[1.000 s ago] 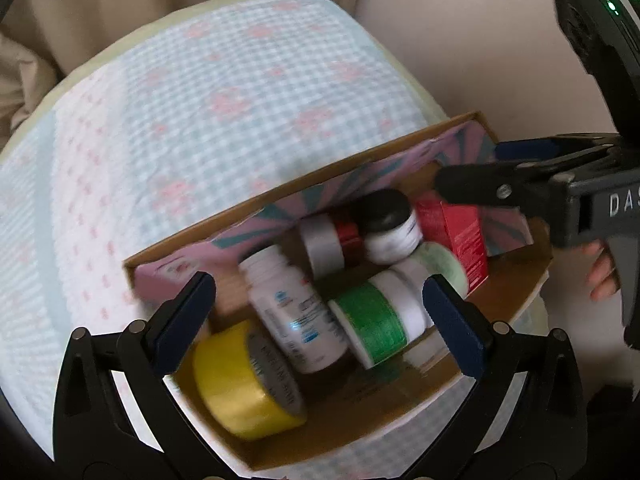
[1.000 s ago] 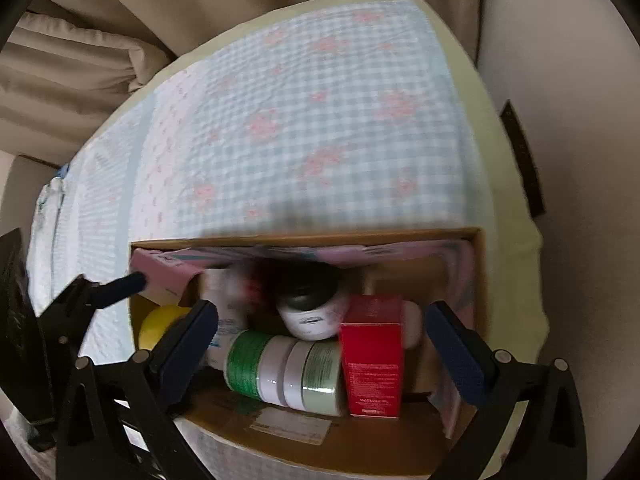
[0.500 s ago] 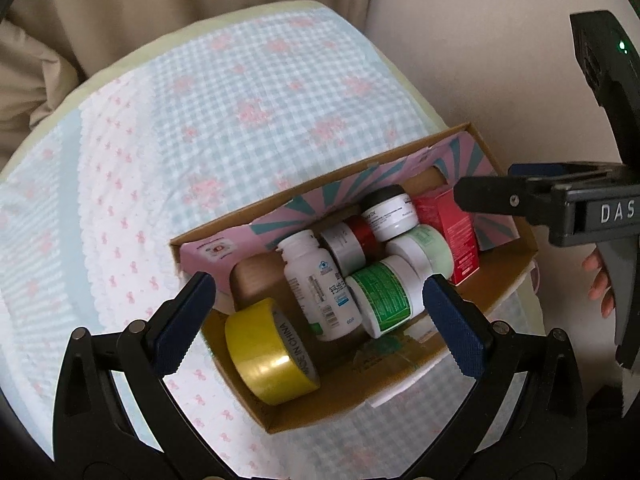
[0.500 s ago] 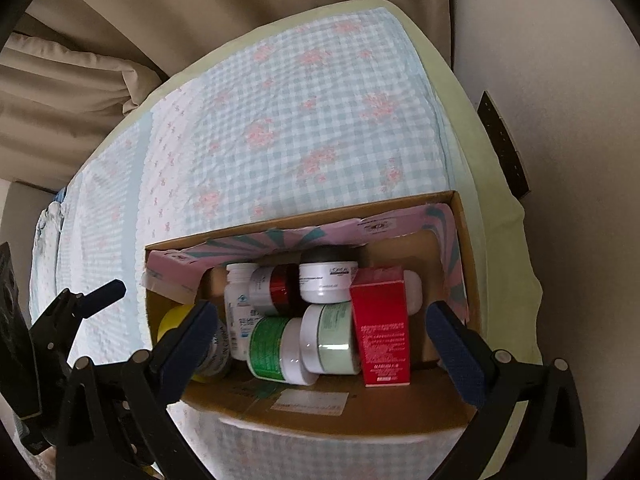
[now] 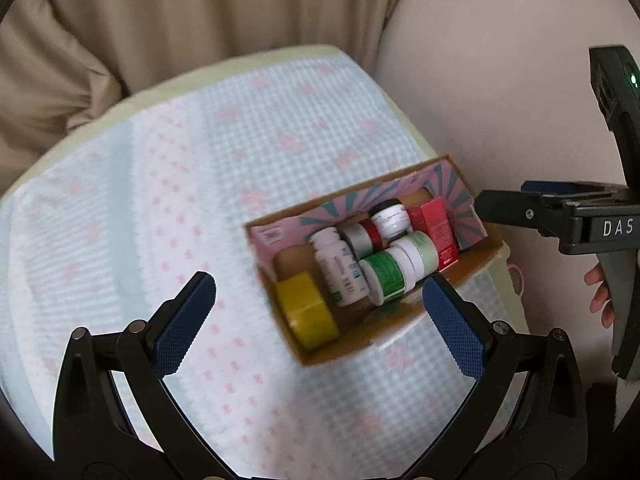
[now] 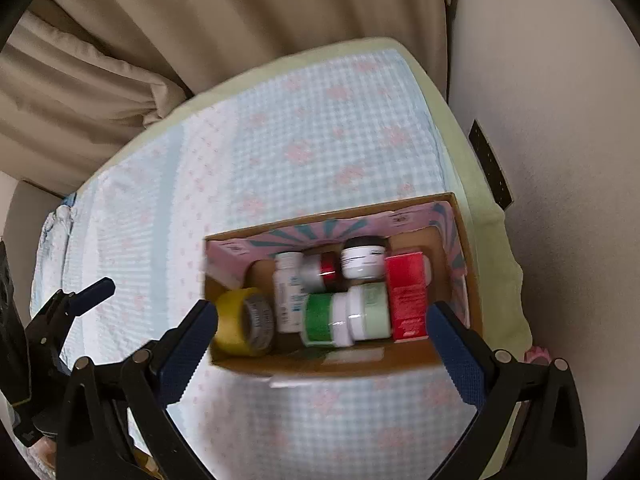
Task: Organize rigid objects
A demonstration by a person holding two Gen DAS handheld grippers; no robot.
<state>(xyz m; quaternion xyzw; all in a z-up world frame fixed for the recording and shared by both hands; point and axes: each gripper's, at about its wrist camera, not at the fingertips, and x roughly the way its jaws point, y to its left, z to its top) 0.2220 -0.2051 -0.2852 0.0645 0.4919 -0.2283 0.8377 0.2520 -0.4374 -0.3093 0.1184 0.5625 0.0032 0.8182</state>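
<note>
An open cardboard box [image 5: 394, 330] [image 6: 320, 362] with a pink and teal lining sits on the bed near its right edge. It holds a yellow tape roll [image 5: 306, 310] [image 6: 236, 322], a white pill bottle [image 5: 340, 266] [image 6: 289, 292], a green-labelled jar [image 5: 384, 276] [image 6: 320, 320], a pale green jar [image 5: 420, 254] [image 6: 370, 312], a red box [image 5: 438, 232] [image 6: 408, 292], a black-lidded white jar [image 5: 390, 218] [image 6: 362, 258] and a red and silver container [image 5: 362, 236] [image 6: 320, 272]. My left gripper [image 5: 320, 320] and right gripper [image 6: 320, 344] are open and empty, above the box.
The bed has a blue check cover with pink flowers [image 5: 200, 184] [image 6: 320, 140] and a pale green edge. Beige curtains [image 5: 160, 20] hang behind it. A white wall [image 6: 560, 160] stands at the right. The right gripper's body [image 5: 580, 216] shows in the left wrist view.
Both grippers have drawn back and up from the box, which now looks smaller. Both stay open and empty. The things in the box have not moved.
</note>
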